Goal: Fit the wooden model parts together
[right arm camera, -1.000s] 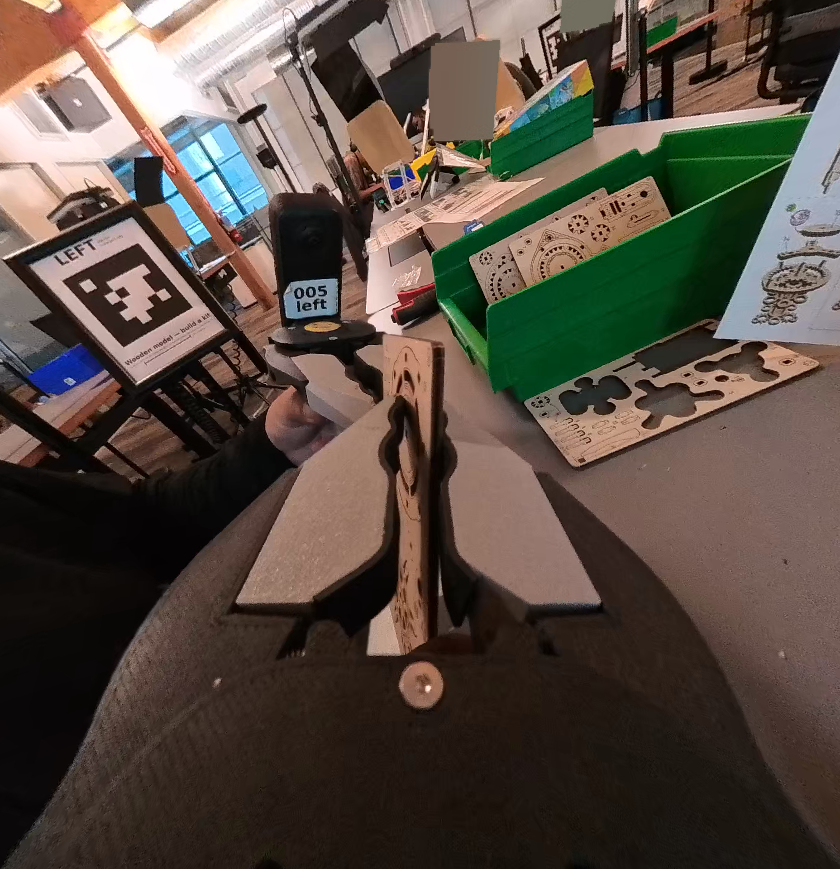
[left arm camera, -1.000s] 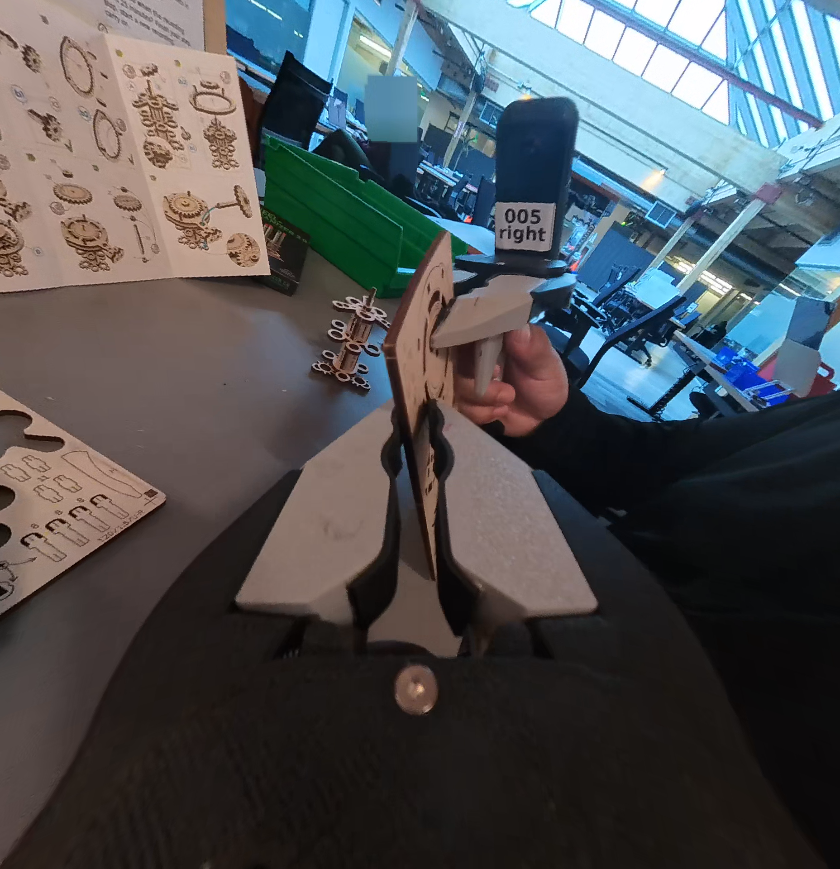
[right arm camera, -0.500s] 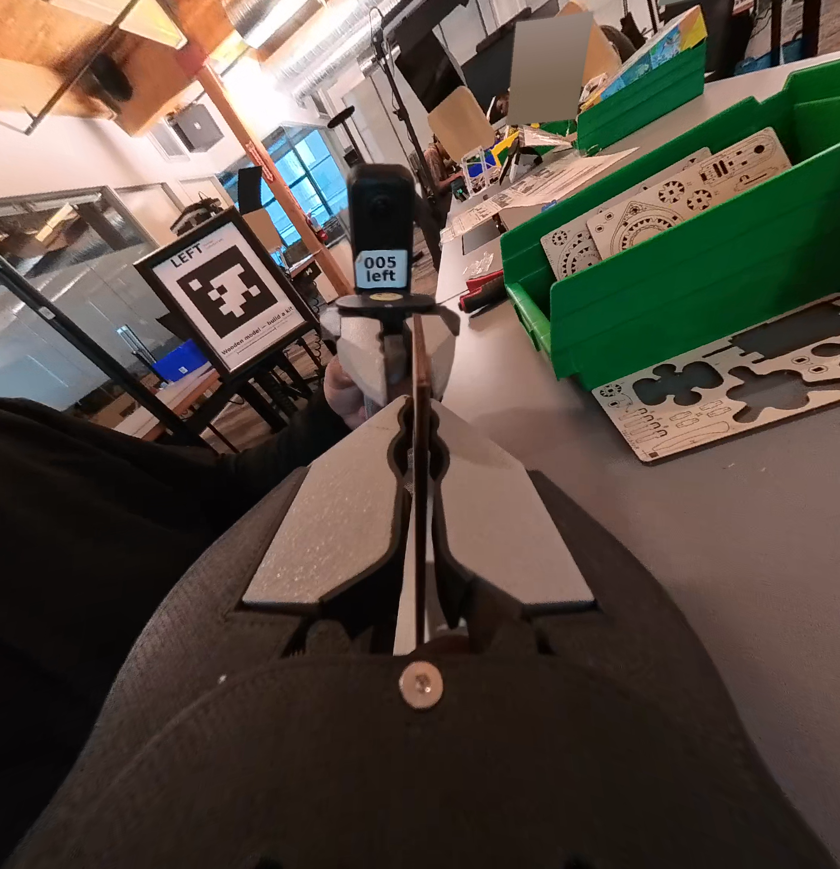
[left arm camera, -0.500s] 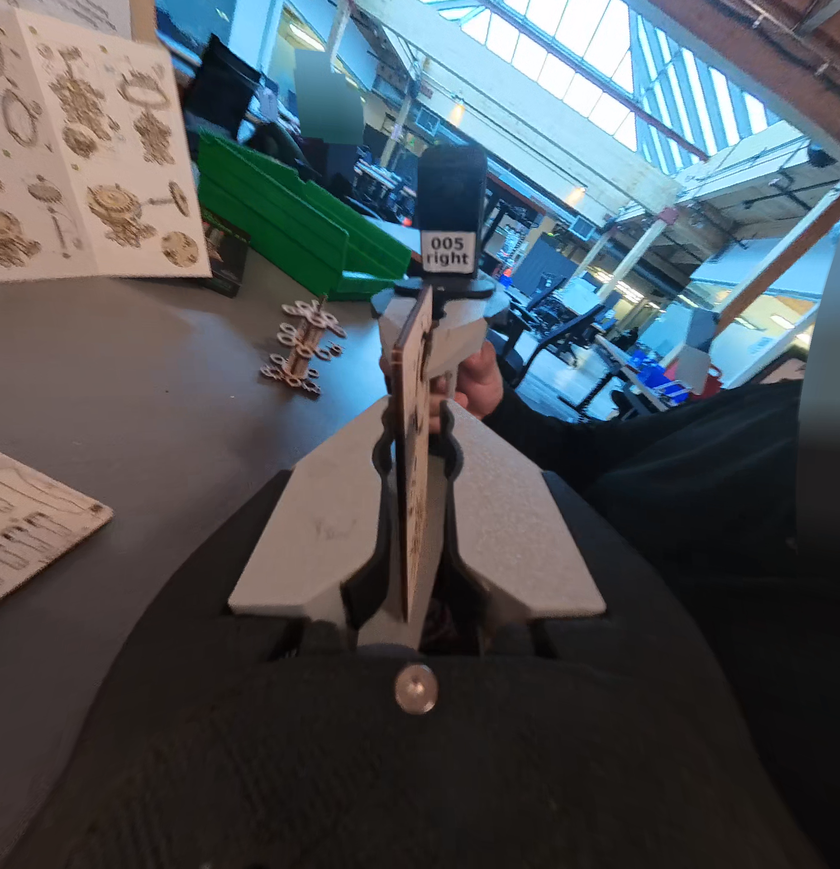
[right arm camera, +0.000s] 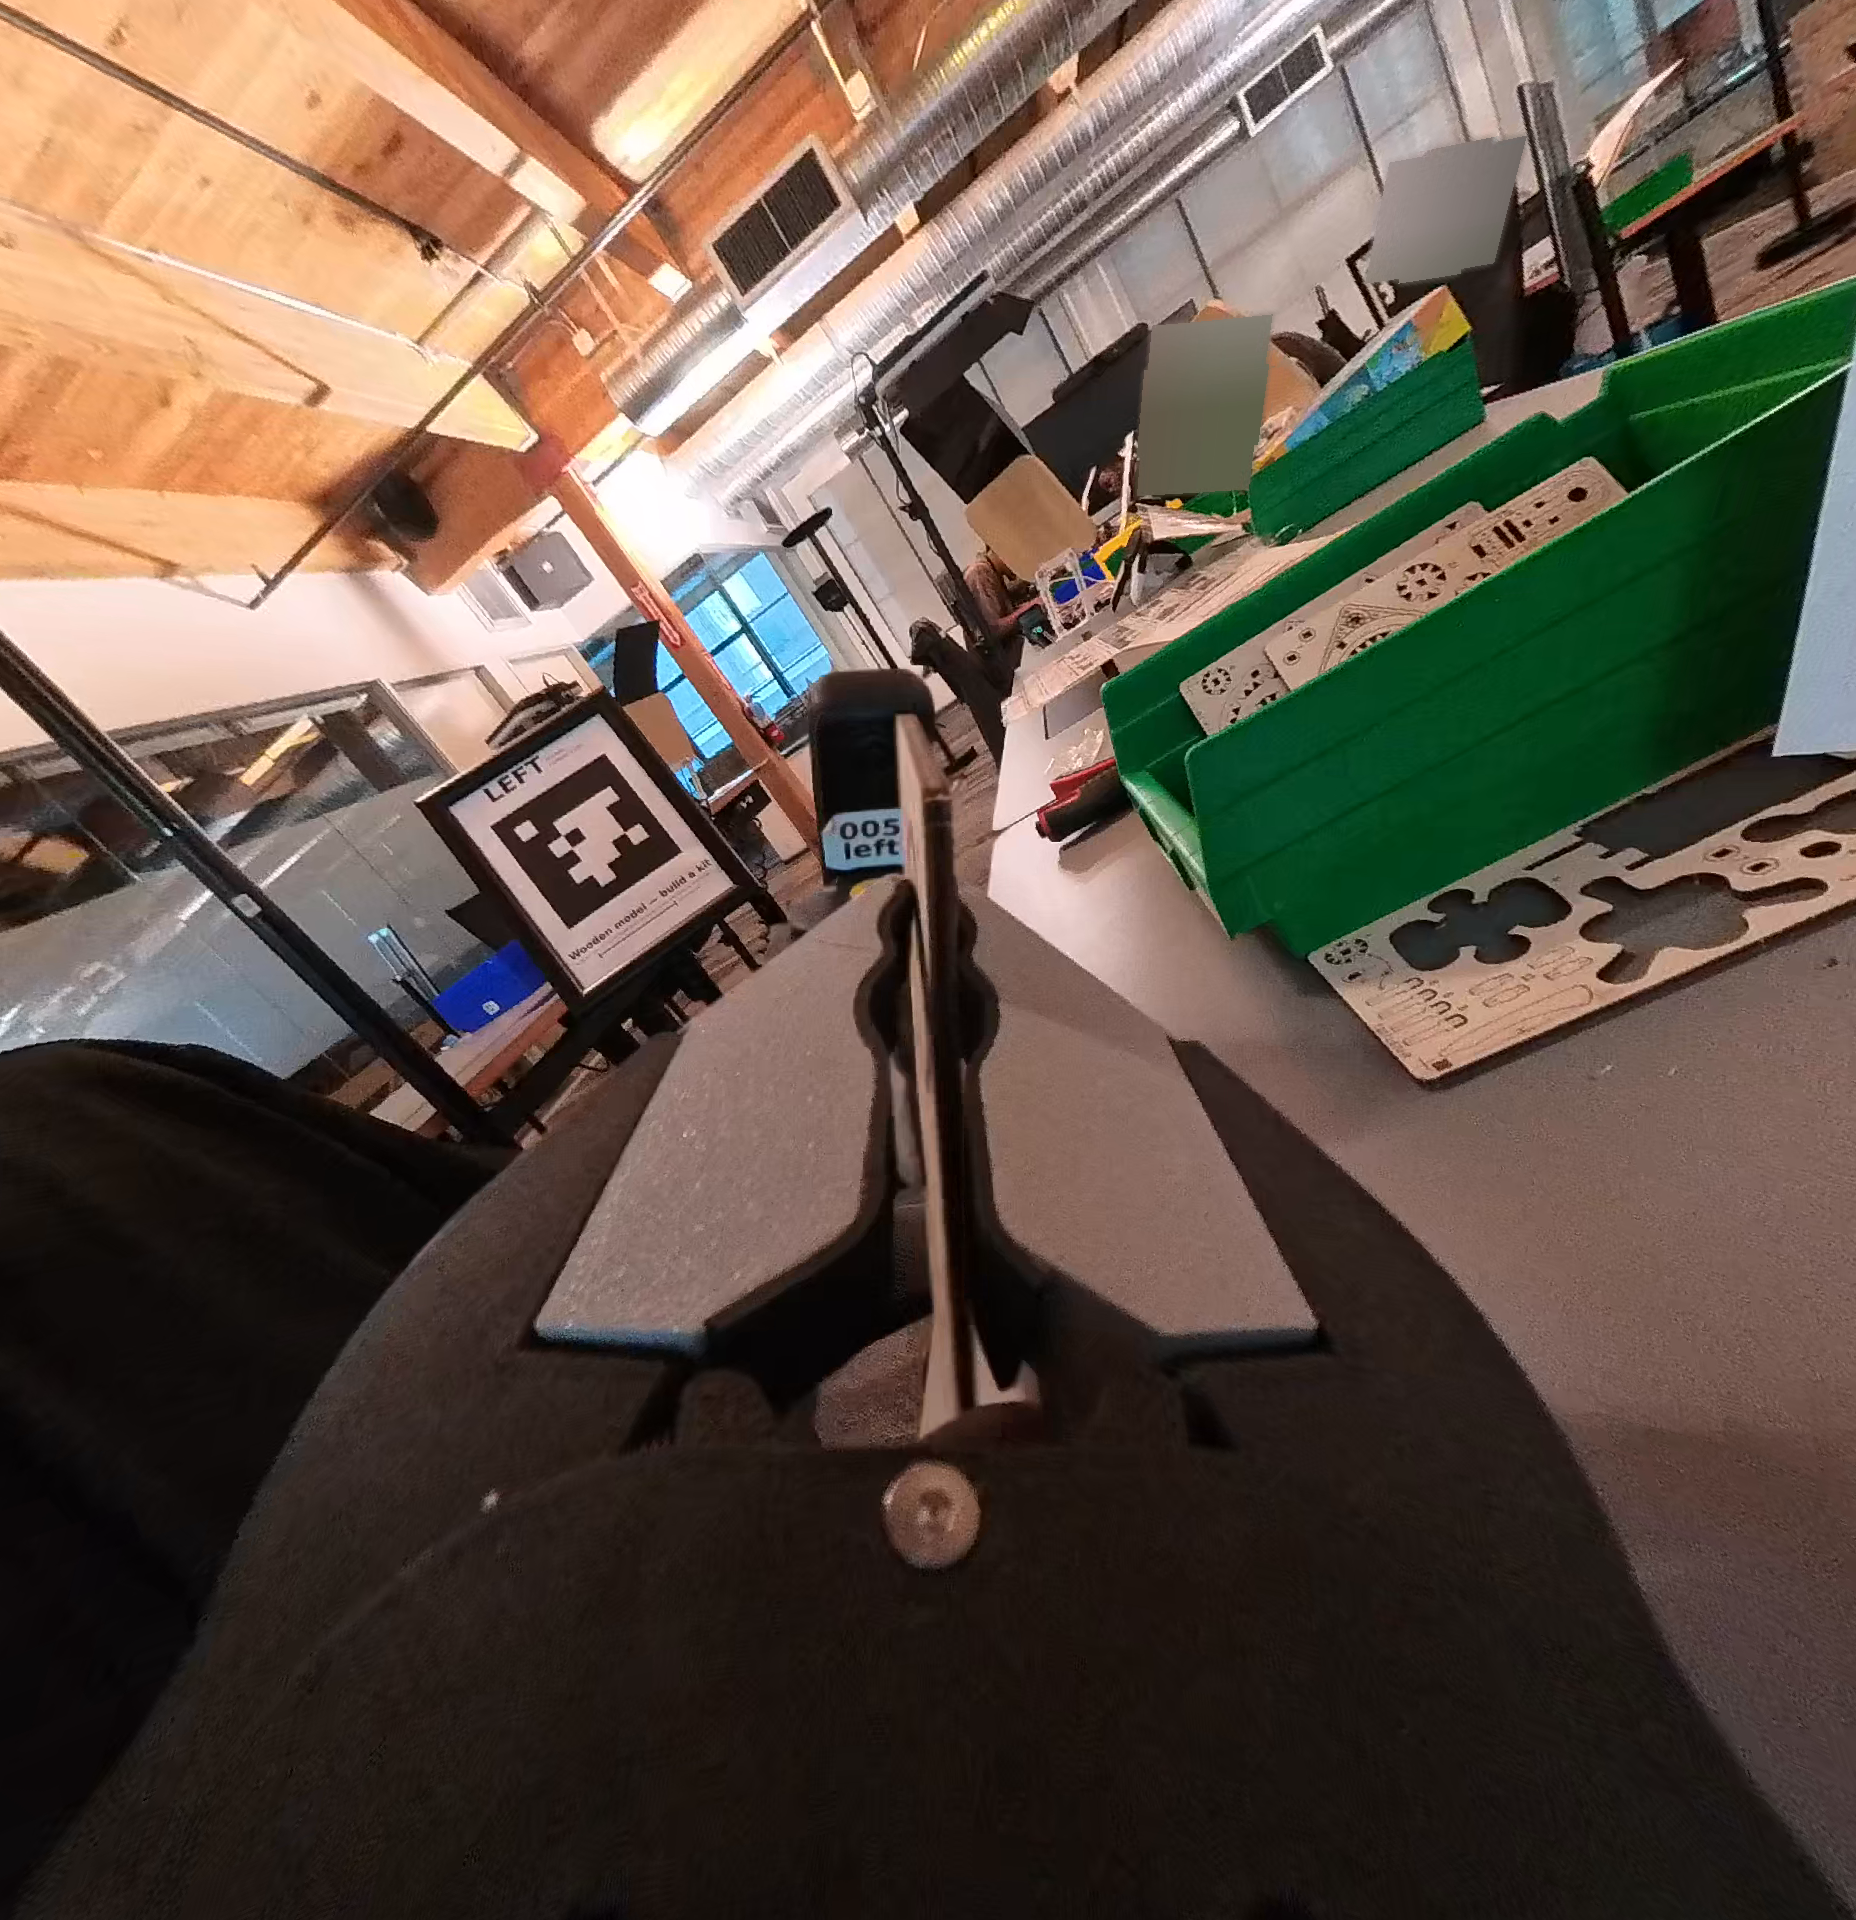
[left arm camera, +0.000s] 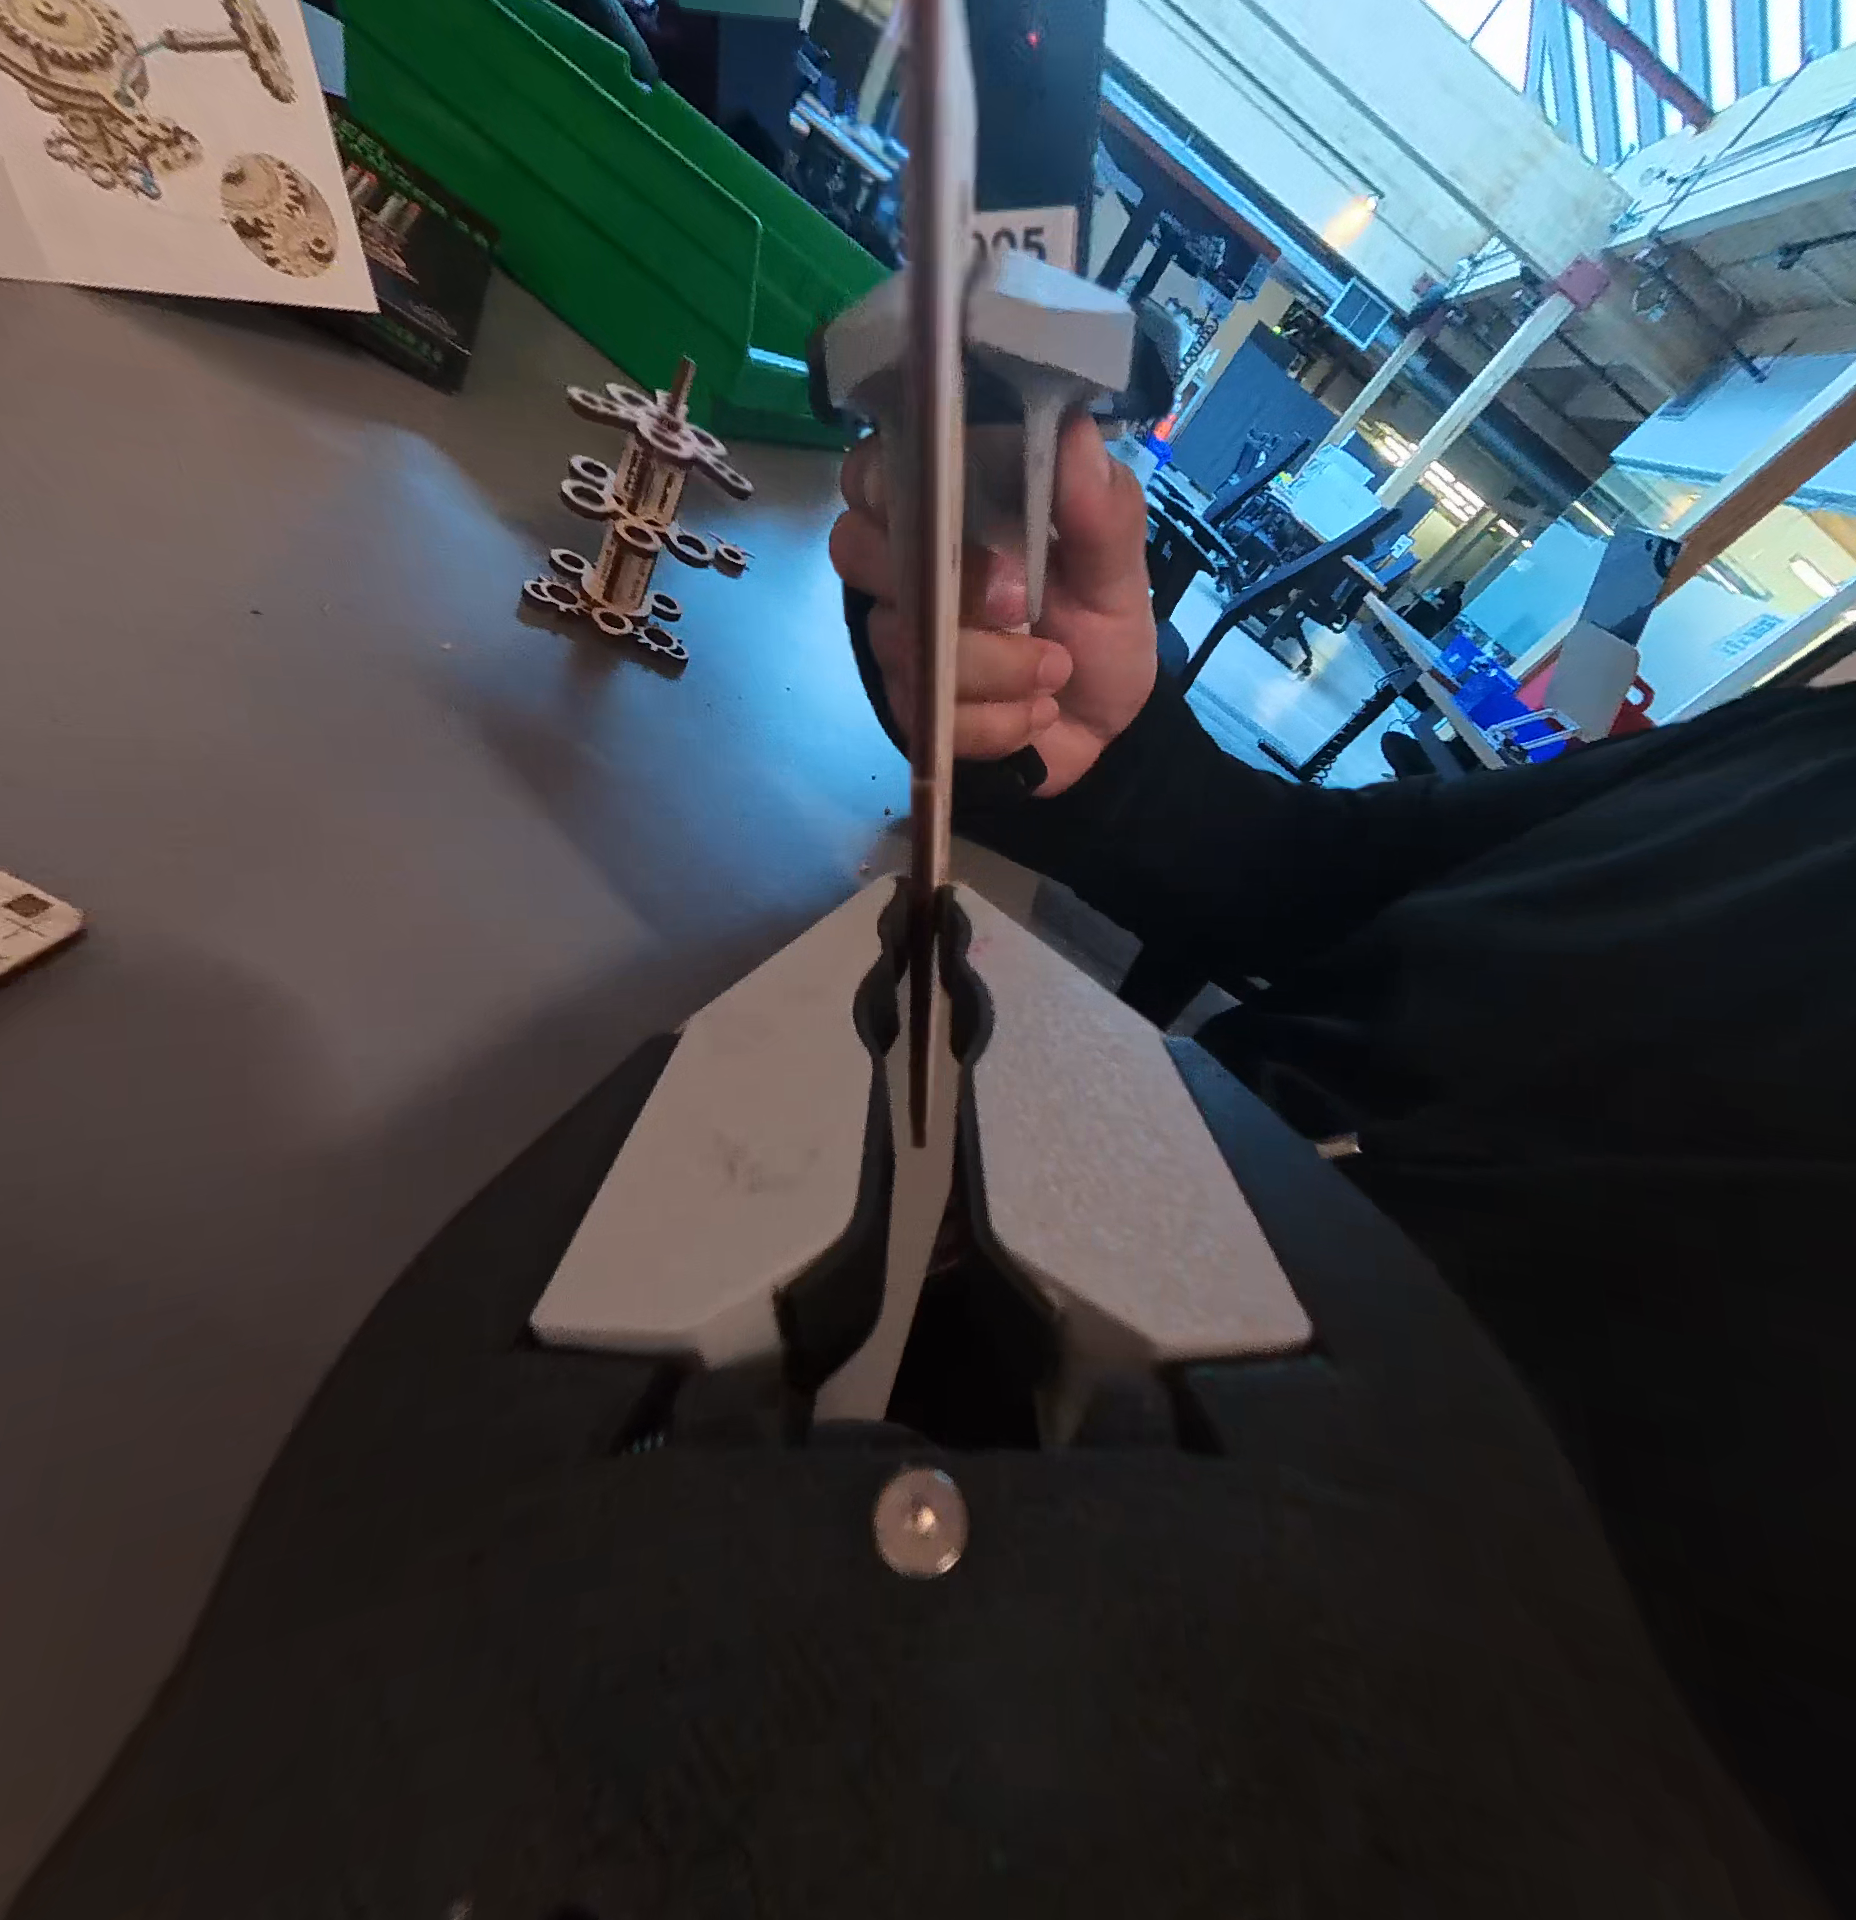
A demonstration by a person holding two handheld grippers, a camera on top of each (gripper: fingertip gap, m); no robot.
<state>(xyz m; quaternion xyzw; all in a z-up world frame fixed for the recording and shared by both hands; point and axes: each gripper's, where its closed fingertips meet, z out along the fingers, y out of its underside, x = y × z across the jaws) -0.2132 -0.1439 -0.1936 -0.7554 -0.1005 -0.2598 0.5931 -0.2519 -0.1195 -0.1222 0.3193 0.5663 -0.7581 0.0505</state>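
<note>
Both hand-held grippers, left point(left arm camera: 919, 935) and right point(right arm camera: 924, 935), pinch one thin panel point(left arm camera: 934, 520) edge-on; uneven twisting could snap it.

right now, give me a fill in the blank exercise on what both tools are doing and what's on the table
1. Both the left tool and the right tool are shut on the same thin wooden ____.
2. The storage bin holding uncut wooden sheets is coloured ____.
3. The small gear assembly stands upright on the grey ____.
4. The punched-out wooden sheet lies flat in front of the ____.

Missing words: panel; green; table; bin
</note>
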